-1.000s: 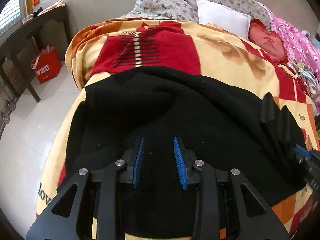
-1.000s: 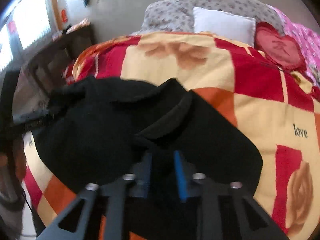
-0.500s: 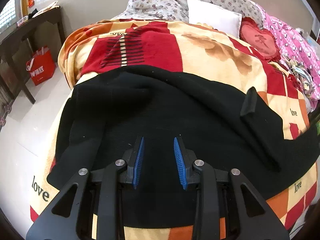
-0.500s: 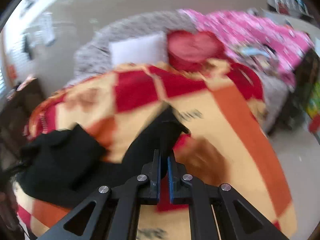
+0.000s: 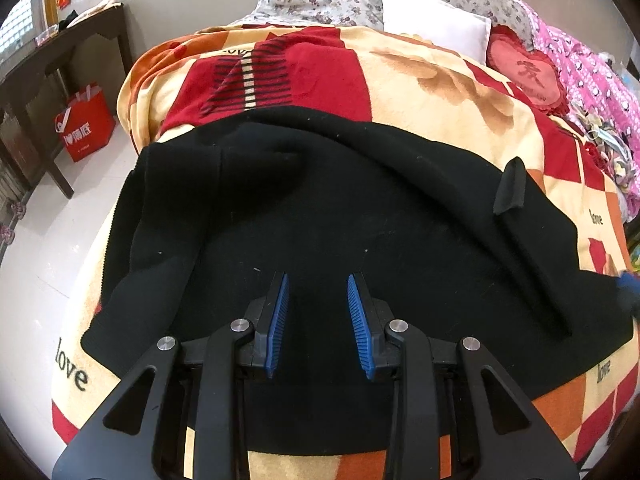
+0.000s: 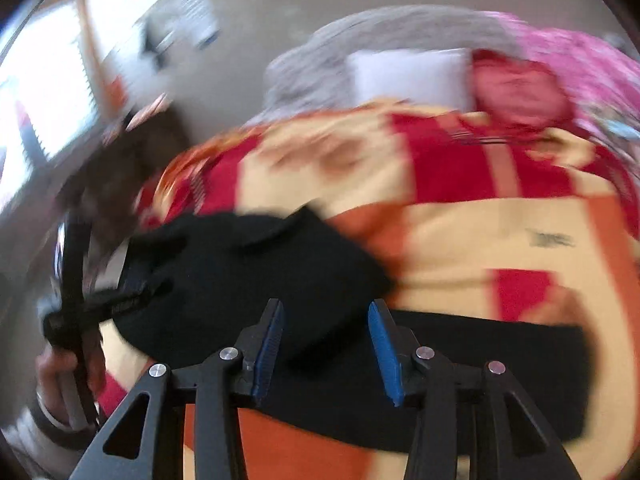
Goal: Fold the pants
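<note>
The black pants (image 5: 340,216) lie spread across the patterned blanket (image 5: 440,80) on the bed. The left hand-held gripper (image 5: 316,292) hovers over the cloth, jaws apart (nothing between the blue pads (image 5: 278,324)). A red bag (image 5: 86,122) stands on the floor.

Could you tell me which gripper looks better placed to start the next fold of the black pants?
Probably the left gripper: open and steady over the pants. The right gripper has just opened, empty, in a blurred view.

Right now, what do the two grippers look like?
Both match: the left gripper and right gripper have black angular frames with triangular cut-outs, silver round pivot bolts, and ribbed blue pads on the fingers. No cables or markings show.
</note>
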`<state>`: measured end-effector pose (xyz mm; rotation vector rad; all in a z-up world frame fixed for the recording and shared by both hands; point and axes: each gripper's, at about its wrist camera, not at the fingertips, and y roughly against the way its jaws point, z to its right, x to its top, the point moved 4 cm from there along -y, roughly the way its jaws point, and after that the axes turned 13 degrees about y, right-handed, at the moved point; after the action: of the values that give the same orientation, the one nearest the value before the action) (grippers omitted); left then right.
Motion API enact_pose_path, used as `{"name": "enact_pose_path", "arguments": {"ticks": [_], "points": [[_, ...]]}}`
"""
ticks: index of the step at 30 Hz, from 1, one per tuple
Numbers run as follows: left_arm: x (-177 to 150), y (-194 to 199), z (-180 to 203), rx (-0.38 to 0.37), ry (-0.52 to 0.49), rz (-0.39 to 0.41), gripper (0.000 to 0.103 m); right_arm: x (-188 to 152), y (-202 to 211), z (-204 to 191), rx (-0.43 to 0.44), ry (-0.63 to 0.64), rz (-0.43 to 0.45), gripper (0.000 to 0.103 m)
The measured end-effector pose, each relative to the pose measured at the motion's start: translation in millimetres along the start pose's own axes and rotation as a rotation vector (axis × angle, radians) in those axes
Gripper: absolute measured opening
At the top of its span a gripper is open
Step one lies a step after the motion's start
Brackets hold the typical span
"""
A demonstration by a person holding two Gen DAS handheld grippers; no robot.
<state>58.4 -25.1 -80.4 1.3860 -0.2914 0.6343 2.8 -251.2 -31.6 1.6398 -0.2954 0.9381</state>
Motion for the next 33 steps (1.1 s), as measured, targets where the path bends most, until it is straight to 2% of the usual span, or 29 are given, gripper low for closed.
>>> {"name": "enact_pose_path", "arguments": {"ticks": [2,5,6,8,11,16,21,23,26,29,31,32,33], "points": [[1,1,-2,0.010,-0.007,0.008,0.030,5,-25,-17,0.013,0.051,-0.036,0.042],[3,0,-7,0.014,-0.001,0.009,0.030,8,-57,-17,0.016,0.091,-0.094,0.041],[4,-1,-9,0.012,0.005,0.005,0.030,9,-62,-13,0.024,0.094,-0.106,0.024],[5,-5,-11,0.010,0.012,-0.003,0.030,16,-64,-2,0.018,0.080,-0.100,0.007],[6,-9,-12,0.012,0.014,-0.007,0.030,34,-55,22,-0.035,0.056,-0.048,0.005],[15,-15,-12,0.018,0.025,-0.005,0.030,73,-37,79,-0.213,-0.010,0.053,0.005],[22,-19,-12,0.024,0.032,-0.001,0.030,79,-38,152,-0.404,-0.156,0.074,0.004],[24,-22,-11,0.029,0.030,0.000,0.030,75,-42,181,-0.430,-0.236,0.054,0.004],[26,-25,-10,0.035,0.025,0.002,0.030,70,-47,197,-0.331,-0.307,0.043,0.004],[27,-30,-8,0.043,0.023,-0.002,0.030,64,-34,180,-0.227,-0.306,0.069,0.005],[28,-31,-7,0.047,0.022,0.000,0.030,59,-27,165,-0.179,-0.289,0.068,0.010],[28,-31,-6,0.047,0.021,0.000,0.030,57,-25,157,-0.158,-0.282,0.069,0.020],[27,-30,-5,0.047,0.019,-0.001,0.030,55,-24,146,-0.132,-0.272,0.068,0.034]]}}
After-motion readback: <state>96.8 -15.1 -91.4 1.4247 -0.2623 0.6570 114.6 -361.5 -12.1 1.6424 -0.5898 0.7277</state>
